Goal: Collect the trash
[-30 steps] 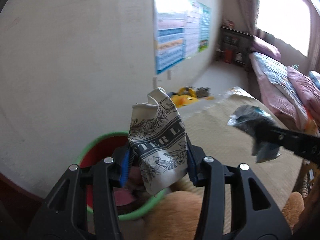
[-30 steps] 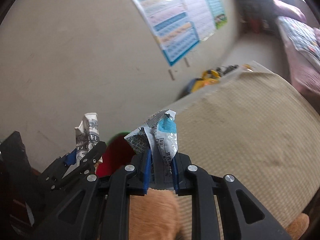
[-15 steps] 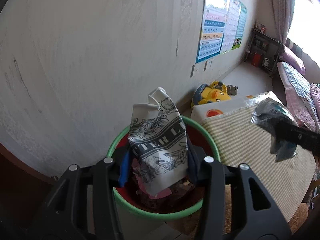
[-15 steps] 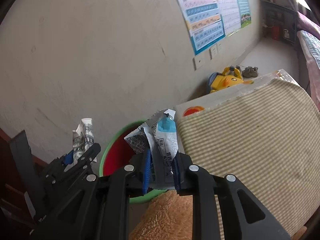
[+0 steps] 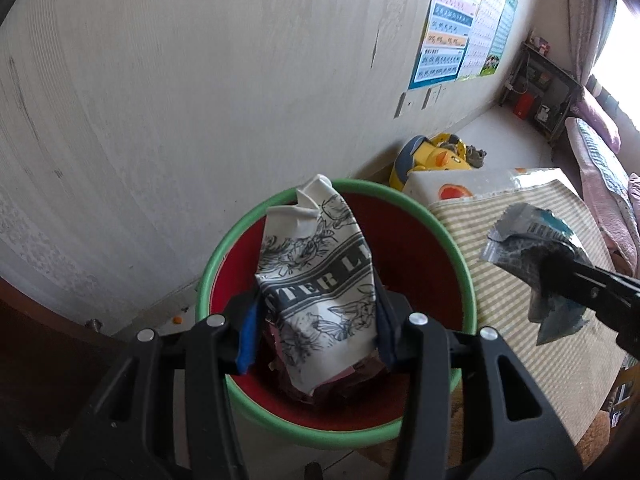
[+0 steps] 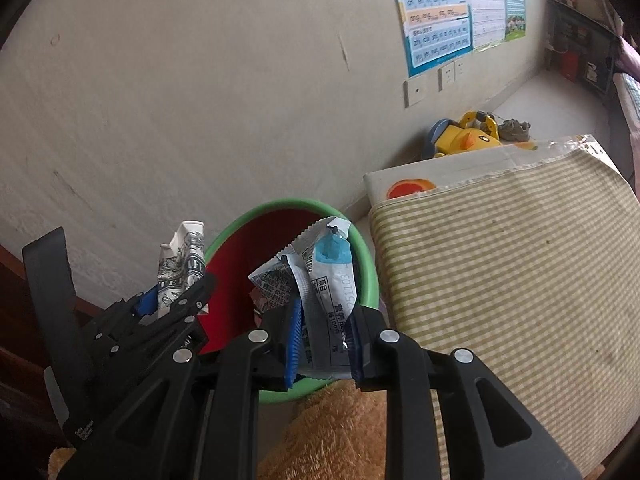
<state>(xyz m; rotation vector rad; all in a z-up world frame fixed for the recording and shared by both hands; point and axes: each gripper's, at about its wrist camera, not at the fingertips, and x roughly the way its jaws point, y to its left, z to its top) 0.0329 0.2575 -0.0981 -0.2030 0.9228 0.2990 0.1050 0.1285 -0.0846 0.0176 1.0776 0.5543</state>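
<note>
A red bin with a green rim [image 5: 466, 276] stands on the floor by the wall and holds some scraps; it also shows in the right wrist view [image 6: 370, 276]. My left gripper [image 5: 316, 332] is shut on a crumpled white paper with black floral print [image 5: 316, 276], held over the bin's opening. My right gripper [image 6: 324, 344] is shut on silver and blue foil wrappers [image 6: 324, 280], held above the bin's near right rim. The wrappers also show at the right in the left wrist view [image 5: 532, 256]. The printed paper shows at the left in the right wrist view [image 6: 180, 268].
A cushion with a striped beige cover [image 6: 500, 272] lies right of the bin. A yellow duck toy [image 6: 464, 138] sits on the floor by the wall behind it. A brown plush [image 6: 328, 436] lies under my right gripper. Posters hang on the wall [image 6: 436, 12].
Both grippers have moved forward and tilted down toward the bin with their trash still held. The bin now fills more of both views.
</note>
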